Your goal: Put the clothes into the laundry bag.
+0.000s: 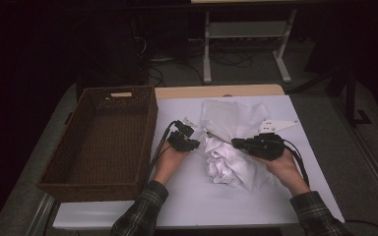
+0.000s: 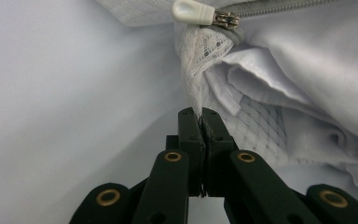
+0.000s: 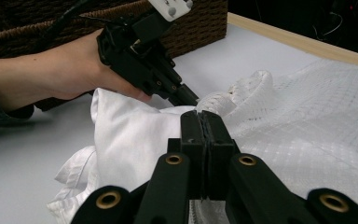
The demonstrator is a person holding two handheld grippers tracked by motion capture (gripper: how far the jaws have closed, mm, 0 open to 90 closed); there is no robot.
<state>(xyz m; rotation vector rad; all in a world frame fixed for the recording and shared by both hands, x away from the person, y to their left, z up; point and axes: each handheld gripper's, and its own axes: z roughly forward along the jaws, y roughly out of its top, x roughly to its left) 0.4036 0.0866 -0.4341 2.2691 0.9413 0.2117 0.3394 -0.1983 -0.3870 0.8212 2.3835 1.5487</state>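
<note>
White mesh bag point(image 1: 236, 123), one wicker basket point(image 1: 103, 142)

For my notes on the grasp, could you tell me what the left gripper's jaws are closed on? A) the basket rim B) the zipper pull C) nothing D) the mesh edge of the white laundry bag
D: the left gripper pinches the mesh edge of the white laundry bag, just below the zipper pull.

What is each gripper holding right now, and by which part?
Left gripper pinches the mesh laundry bag by its edge below the zipper pull; right gripper pinches its mesh too.
</note>
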